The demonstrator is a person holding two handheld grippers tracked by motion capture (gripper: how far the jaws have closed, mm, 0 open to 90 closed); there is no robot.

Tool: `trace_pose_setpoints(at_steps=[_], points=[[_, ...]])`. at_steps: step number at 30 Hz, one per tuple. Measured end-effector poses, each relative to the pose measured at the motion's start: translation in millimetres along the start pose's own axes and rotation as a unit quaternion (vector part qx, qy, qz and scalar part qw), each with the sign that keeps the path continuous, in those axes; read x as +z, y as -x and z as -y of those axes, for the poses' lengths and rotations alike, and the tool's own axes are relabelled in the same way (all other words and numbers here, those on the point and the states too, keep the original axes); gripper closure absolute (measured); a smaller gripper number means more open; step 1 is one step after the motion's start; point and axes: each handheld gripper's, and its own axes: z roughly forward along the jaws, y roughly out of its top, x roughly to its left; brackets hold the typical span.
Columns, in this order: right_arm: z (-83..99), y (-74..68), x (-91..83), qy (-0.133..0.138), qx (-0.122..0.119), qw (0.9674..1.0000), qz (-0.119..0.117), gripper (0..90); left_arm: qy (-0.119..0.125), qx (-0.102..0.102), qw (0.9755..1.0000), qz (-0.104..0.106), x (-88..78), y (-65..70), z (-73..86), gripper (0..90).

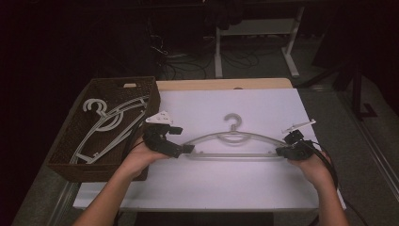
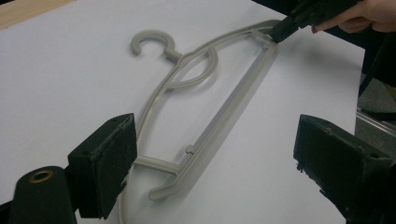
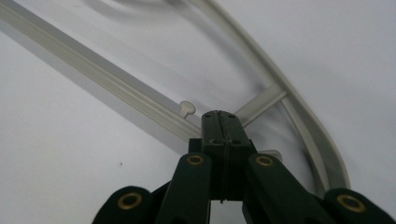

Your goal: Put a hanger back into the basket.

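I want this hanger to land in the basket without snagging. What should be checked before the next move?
1. Left gripper open around its end of the hanger: ok, fingers stand wide, not pressing.
2. Right gripper shut at the other end: ok, closed; whether it pinches the hanger, cannot tell.
3. Hanger flat on the white sheet: ok.
4. Room in the basket: cannot tell, white hangers already lie inside.
5. Left grip secured before lifting: not ok.
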Motion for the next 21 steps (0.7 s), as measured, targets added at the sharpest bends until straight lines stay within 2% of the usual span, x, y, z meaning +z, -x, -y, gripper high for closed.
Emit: trace_pose_setpoints(at_steps=[4, 9, 12, 18, 21], points=[[1.7, 0.9, 0.6, -0.005, 0.002, 1.0000, -0.005, 89.5, -0.008, 0.001, 0.9999, -0.008, 7.5, -0.3, -2.8, 14.4], [1.8, 2.2, 1.3, -0.006, 0.005, 0.9999, -0.009, 89.5, -0.036, 0.015, 0.9991, -0.017, 35.7, -2.9, -9.9, 15.1], [1.8, 2.5, 1.5, -0.006, 0.005, 0.9999, -0.011, 89.5, -0.052, 0.016, 0.9982, -0.023, 55.6, -10.3, -13.1, 15.5], [2.2, 3.7, 1.6, -0.005, 0.004, 0.9999, -0.014, 89.5, -0.088, 0.033, 0.9950, -0.034, 89.4, -30.8, -13.4, 18.5], [2.2, 3.9, 1.6, -0.005, 0.004, 0.9999, -0.014, 89.5, -0.105, 0.038, 0.9932, -0.032, 105.1, -38.4, -12.7, 21.3]])
